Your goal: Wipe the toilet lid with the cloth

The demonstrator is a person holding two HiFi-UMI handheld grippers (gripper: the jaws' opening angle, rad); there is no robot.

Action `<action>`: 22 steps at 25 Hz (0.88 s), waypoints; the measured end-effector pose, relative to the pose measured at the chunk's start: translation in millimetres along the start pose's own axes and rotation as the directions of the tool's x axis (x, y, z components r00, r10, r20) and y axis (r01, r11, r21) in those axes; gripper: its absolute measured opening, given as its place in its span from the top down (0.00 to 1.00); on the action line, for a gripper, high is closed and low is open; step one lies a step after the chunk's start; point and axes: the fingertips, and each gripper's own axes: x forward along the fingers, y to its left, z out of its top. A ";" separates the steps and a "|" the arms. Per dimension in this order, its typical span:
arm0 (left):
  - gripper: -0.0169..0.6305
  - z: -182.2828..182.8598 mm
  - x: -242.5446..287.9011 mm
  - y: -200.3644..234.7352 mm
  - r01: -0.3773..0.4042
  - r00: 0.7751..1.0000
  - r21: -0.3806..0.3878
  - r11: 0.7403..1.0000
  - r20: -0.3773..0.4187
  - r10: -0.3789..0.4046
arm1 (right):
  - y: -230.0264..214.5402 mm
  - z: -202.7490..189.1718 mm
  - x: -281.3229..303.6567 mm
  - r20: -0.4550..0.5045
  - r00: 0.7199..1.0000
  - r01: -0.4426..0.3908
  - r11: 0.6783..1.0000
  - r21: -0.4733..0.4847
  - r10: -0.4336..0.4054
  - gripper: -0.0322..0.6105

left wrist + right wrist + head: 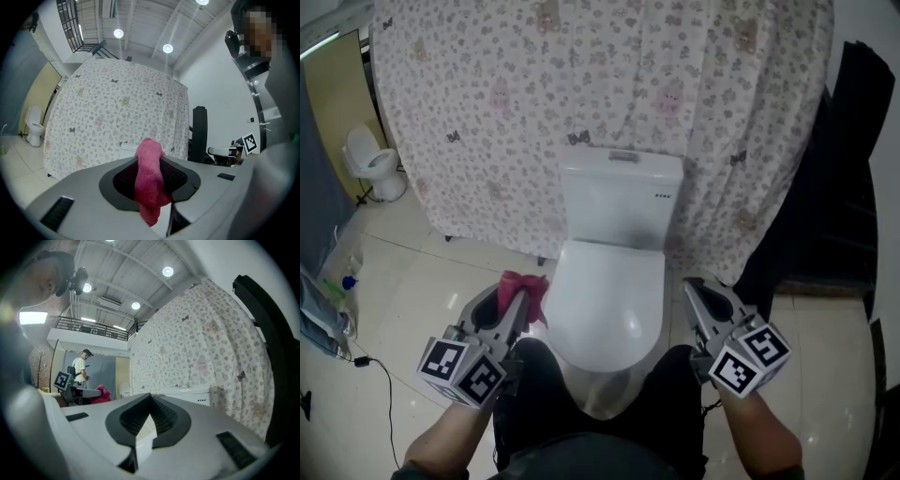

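A white toilet stands ahead with its lid (609,295) down and its tank (622,199) behind. My left gripper (522,292) hovers just left of the lid, shut on a pink cloth (524,289); in the left gripper view the cloth (149,180) hangs bunched between the jaws. My right gripper (697,300) hangs at the lid's right side, its jaws closed together with nothing between them. In the right gripper view the right gripper (149,418) points past the tank (187,392).
A flowered curtain (581,103) hangs behind the toilet. A second toilet (373,162) stands at the far left on the tiled floor. A dark stand (853,187) is at the right. A cable (380,375) lies on the floor. A person (80,366) stands far off.
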 end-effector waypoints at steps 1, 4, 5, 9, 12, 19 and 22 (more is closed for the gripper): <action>0.78 -1.4 2.8 2.5 -0.002 1.000 -0.006 1.000 -0.005 0.002 | -1.7 0.3 3.6 -0.002 1.000 -0.001 1.000 -0.002 0.001 0.94; 0.79 -7.5 10.5 8.7 -0.006 1.000 -0.009 1.000 -0.022 0.006 | -9.0 -5.9 16.1 -0.015 1.000 -0.006 1.000 0.003 0.006 0.94; 0.79 -11.0 13.5 10.9 -0.010 0.999 -0.003 1.000 -0.031 0.010 | -11.8 -10.8 20.2 -0.026 1.000 -0.006 1.000 0.006 0.006 0.94; 0.79 -38.0 30.8 27.4 -0.043 0.995 0.029 0.999 -0.094 0.046 | -26.5 -39.3 34.4 -0.090 0.996 0.016 0.999 0.048 -0.012 0.94; 0.79 -73.7 45.7 42.6 -0.063 0.982 0.072 0.995 -0.172 0.074 | -36.7 -61.5 42.3 -0.133 0.991 0.042 0.995 0.088 -0.030 0.94; 0.79 -175.2 72.7 79.9 -0.116 0.924 0.069 0.991 -0.358 0.133 | -57.7 -108.5 72.2 -0.193 0.980 0.061 0.996 0.070 -0.046 0.94; 0.79 -208.5 85.1 82.6 -0.121 0.903 0.051 0.991 -0.408 0.131 | -66.4 -135.4 78.8 -0.238 0.969 0.076 0.995 0.069 -0.058 0.94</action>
